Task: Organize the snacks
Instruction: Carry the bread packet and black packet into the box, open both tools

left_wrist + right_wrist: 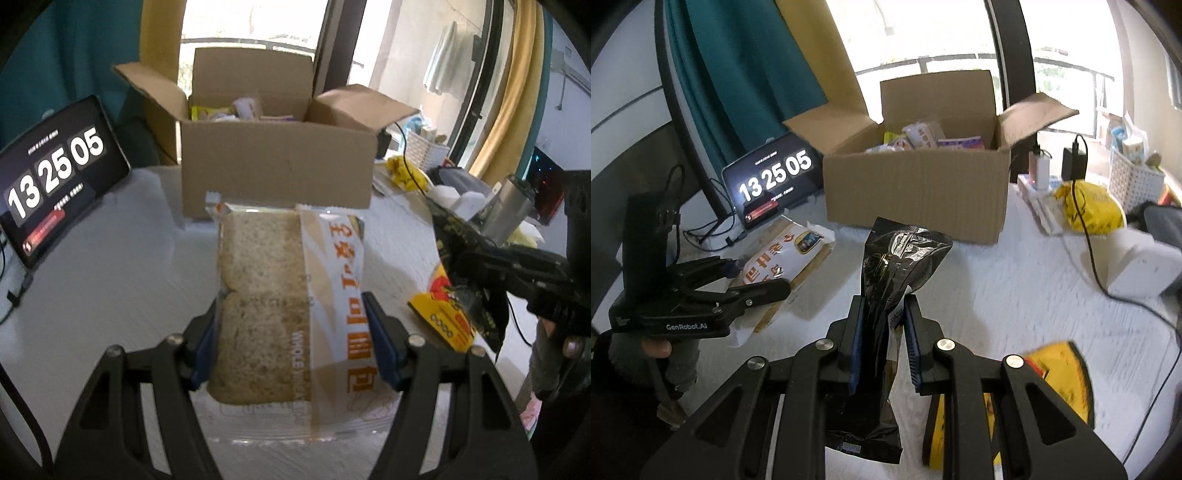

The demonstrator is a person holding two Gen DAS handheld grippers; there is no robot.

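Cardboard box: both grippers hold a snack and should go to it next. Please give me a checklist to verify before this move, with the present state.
1. Left gripper clamps bread pack on both sides: ok.
2. Right gripper shut on black pouch: ok.
3. Cardboard box flaps open: ok.
4. Free room inside, snacks already there: cannot tell.
5. Table path to box is free: ok.
6. Black cable away from the grippers: ok.

Backlit window (923, 33) glare, perhaps motion-blurred
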